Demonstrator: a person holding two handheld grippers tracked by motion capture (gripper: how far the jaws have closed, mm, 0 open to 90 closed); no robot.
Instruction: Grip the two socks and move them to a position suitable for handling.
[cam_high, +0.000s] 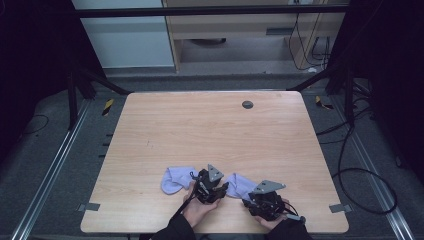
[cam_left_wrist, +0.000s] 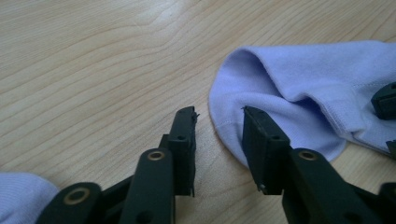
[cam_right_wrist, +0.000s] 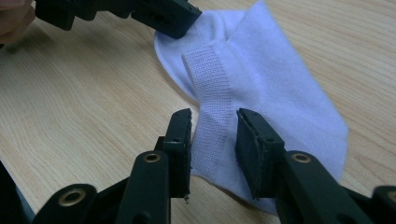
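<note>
Two grippers are resting low over one lilac sock (cam_right_wrist: 275, 88): right gripper (cam_right_wrist: 214, 135) jaws parted astride its ribbed cuff (cam_right_wrist: 212, 98), left gripper (cam_left_wrist: 218, 135) jaws parted straddling its rounded edge.

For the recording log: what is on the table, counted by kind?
Lilac socks: 2, one left of the left gripper, one between it and the right gripper
Handheld grippers: 2
Dark round fitting in the table: 1
Total: 5

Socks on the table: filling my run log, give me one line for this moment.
left tool: open at sock toe | right tool: open astride cuff | second sock: left on table
</note>
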